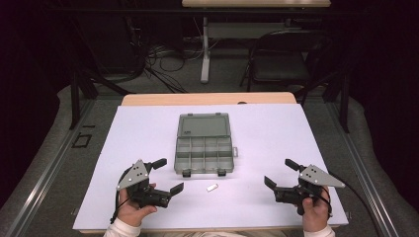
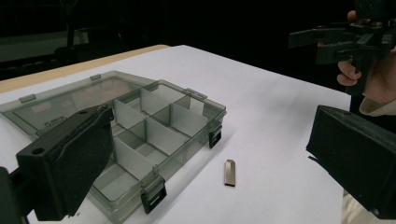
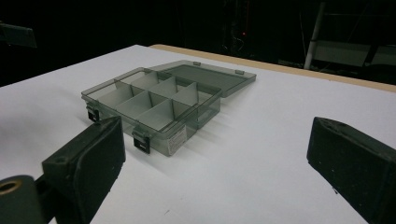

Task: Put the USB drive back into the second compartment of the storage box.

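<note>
A clear grey compartment box [image 1: 203, 155] lies open in the middle of the white table, its lid [image 1: 204, 125] folded back flat behind it and its compartments empty. A small flat metal piece [image 1: 212, 187] lies on the sheet just in front of the box, also seen as a silver tab [image 2: 229, 171] in the left gripper view. My left gripper [image 1: 170, 175] is held at the front left, open, nothing between its jaws. My right gripper [image 1: 279, 174] is held at the front right, open and empty. The box [image 3: 152, 105] sits ahead and left in the right gripper view.
The white sheet [image 1: 148, 138] covers the wooden table, whose far edge [image 1: 207, 98] shows behind it. Beyond it stand a folding chair [image 1: 281, 59] and a table leg [image 1: 205, 49] among floor cables. The other hand's gripper [image 2: 345, 42] shows at upper right in the left gripper view.
</note>
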`<state>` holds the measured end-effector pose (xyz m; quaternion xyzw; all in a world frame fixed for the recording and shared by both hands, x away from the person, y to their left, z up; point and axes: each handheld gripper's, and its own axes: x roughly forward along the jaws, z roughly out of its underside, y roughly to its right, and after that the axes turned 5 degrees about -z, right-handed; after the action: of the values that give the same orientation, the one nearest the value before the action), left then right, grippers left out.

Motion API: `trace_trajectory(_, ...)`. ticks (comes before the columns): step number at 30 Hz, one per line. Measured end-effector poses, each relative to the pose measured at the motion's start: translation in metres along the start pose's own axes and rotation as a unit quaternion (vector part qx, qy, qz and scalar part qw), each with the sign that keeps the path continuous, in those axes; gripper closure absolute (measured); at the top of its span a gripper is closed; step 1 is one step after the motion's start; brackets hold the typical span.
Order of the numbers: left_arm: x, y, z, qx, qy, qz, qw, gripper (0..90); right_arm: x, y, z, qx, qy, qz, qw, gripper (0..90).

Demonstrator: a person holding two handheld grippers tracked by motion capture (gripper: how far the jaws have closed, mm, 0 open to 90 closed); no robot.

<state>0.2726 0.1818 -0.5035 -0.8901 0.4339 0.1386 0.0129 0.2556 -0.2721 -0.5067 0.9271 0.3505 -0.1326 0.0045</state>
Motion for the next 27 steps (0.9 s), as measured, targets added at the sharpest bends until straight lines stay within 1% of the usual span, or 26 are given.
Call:
trace_trajectory(4, -0.003, 0.000, -0.002, 0.009, 0.000, -0.006, 0.9999, 0.1, 0.002, -0.001, 0.000, -0.002, -0.002, -0.001, 1.0000, 4.1)
trace_trajectory(6, -0.005, 0.000, -0.004, 0.009, -0.002, -0.011, 0.9999, 0.1, 0.003, -0.001, 0.000, 0.000, -0.003, -0.001, 1.0000, 4.1)
trace_trajectory(8, -0.005, 0.000, -0.005, 0.006, -0.001, -0.010, 0.9999, 0.1, 0.003, -0.001, 0.000, -0.001, -0.004, -0.002, 1.0000, 4.1)
trace_trajectory(11, -0.006, -0.004, -0.009, -0.011, -0.002, -0.012, 0.9999, 0.2, 0.005, -0.001, 0.000, -0.001, -0.005, -0.004, 1.0000, 4.1)
trace_trajectory(13, -0.006, -0.006, -0.011, -0.014, -0.009, -0.018, 0.9997, 0.2, 0.006, -0.001, 0.000, -0.003, -0.004, -0.004, 1.0000, 4.1)
trace_trajectory(14, -0.006, -0.006, -0.011, -0.014, -0.009, -0.018, 0.9997, 0.2, 0.006, -0.001, -0.001, -0.001, -0.007, -0.006, 1.0000, 4.1)
trace_trajectory(15, -0.005, -0.008, -0.013, -0.020, -0.011, -0.019, 0.9996, 0.2, 0.006, -0.001, -0.001, -0.001, -0.008, -0.006, 1.0000, 4.1)
trace_trajectory(16, -0.005, -0.008, -0.013, -0.020, -0.011, -0.019, 0.9996, 0.2, 0.007, -0.001, -0.001, -0.002, -0.005, -0.007, 1.0000, 4.1)
trace_trajectory(18, -0.004, -0.009, -0.017, -0.025, -0.016, -0.023, 0.9993, 0.2, 0.007, -0.001, -0.001, -0.001, -0.007, -0.009, 0.9999, 4.1)
trace_trajectory(21, -0.001, -0.009, -0.020, -0.024, -0.022, -0.027, 0.9991, 0.2, 0.008, -0.001, -0.001, -0.003, -0.009, -0.008, 0.9999, 4.1)
trace_trajectory(25, 0.006, -0.009, -0.025, -0.018, -0.035, -0.023, 0.9990, 0.2, 0.009, 0.000, -0.001, -0.001, -0.009, -0.009, 0.9999, 4.1)
trace_trajectory(26, 0.006, -0.009, -0.025, -0.018, -0.035, -0.023, 0.9990, 0.2, 0.009, 0.000, -0.001, -0.001, -0.009, -0.009, 0.9999, 4.1)
trace_trajectory(27, 0.009, -0.010, -0.026, -0.016, -0.039, -0.018, 0.9990, 0.2, 0.009, 0.000, -0.001, -0.001, -0.009, -0.009, 0.9999, 4.1)
